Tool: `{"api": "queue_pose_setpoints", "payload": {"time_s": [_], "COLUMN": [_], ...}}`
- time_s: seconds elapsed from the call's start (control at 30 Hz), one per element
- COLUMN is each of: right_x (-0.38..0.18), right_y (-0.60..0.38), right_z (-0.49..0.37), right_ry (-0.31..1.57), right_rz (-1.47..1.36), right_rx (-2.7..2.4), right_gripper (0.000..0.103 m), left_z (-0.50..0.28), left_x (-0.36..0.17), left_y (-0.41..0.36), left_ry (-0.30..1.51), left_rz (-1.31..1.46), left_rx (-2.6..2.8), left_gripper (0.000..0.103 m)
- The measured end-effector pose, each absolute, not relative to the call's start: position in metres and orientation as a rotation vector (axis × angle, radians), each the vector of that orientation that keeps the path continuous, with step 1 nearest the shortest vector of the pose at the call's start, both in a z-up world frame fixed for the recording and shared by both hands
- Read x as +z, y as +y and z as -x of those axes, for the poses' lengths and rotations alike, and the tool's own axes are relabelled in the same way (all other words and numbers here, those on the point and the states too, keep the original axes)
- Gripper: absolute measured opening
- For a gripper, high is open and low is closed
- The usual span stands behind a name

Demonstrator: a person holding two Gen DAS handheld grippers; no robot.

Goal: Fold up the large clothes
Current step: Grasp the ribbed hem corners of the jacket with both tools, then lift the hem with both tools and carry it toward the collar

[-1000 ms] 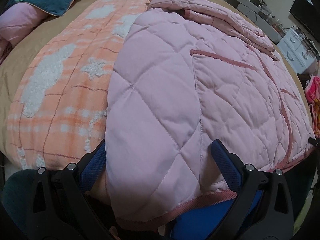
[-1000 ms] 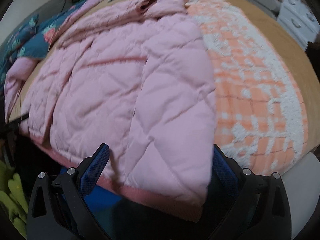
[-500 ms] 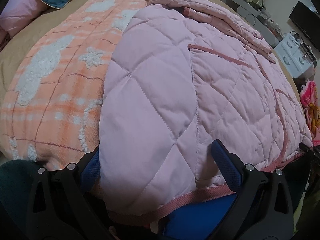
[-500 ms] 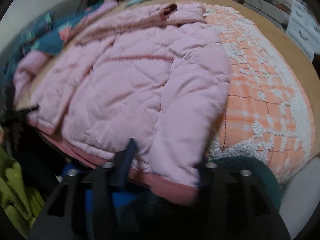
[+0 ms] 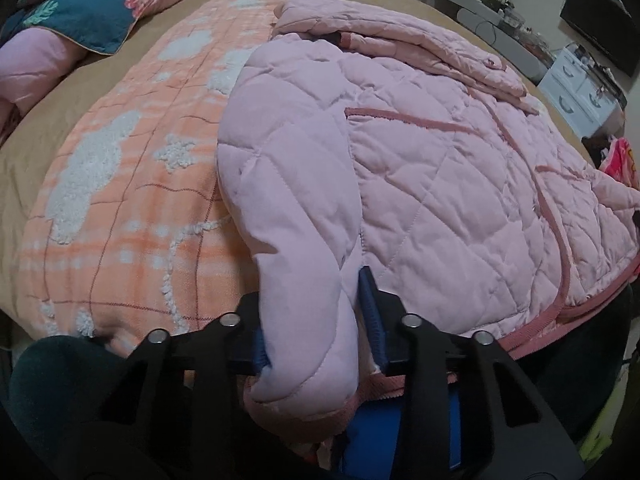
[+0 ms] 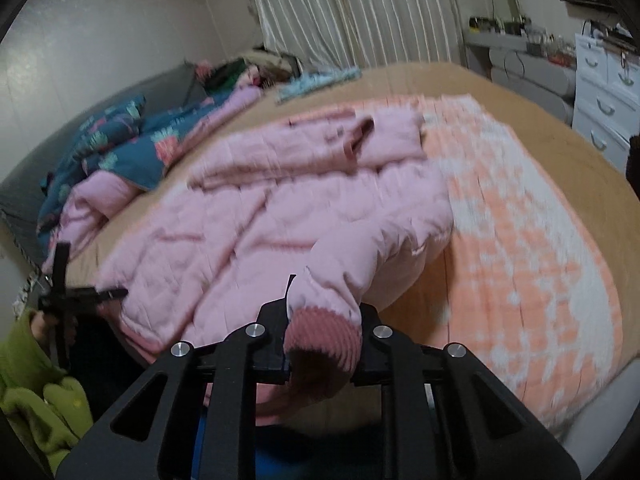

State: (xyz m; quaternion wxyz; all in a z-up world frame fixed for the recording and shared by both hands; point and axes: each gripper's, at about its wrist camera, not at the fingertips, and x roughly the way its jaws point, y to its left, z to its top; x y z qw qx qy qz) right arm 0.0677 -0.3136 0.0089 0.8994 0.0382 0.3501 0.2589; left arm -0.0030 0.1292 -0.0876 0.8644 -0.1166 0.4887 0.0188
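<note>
We have the pink jacket [image 5: 420,160] lying spread on the orange blanket [image 5: 132,208] on the bed. Our left gripper [image 5: 316,320] is clenched on its padded corner at the near edge; our right gripper [image 6: 324,332] is clenched on the ribbed sleeve cuff [image 6: 320,336]. To fold well, we lift both together, keep the fabric taut, and lay the sleeve flat across the body.

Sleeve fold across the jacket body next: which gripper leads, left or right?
Probably right. The right gripper is shut on the ribbed cuff, so the sleeve can swing over the pink jacket. The left gripper is shut on a quilted fold near the hem, better as anchor.
</note>
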Motion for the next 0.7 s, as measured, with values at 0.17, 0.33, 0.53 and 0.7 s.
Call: {"api": "queue_pose_setpoints", "payload": {"time_s": [0.17,0.33,0.53,0.7], "right_x": [0.033,0.046,0.055,0.056], "right_y": [-0.311,-0.311,-0.314,-0.317], "right_z": [-0.079,-0.091,-0.107,-0.116], "right_ry": [0.646,0.61,0.602,0.616], "right_rz": [-0.082,-0.123,-0.153,-0.183], "right_rx": [0.551,0.548,0.533,0.51], "right_gripper": [0.017,0.017,0.017,0.017], "left_z": [-0.005,-0.02,-0.041,-0.062], "left_x": [-0.059,-0.03,-0.006,0.007], "left_y": [0.128,0.131,0.132,0.135], "left_ry": [0.943,0.871,0.809,0.765], "left_rz": [0.235,0.236,0.253,0.282], "left_rx": [0.027,0.018,0.008,0.008], "left_gripper": [0.011,0.01,0.01,0.01]}}
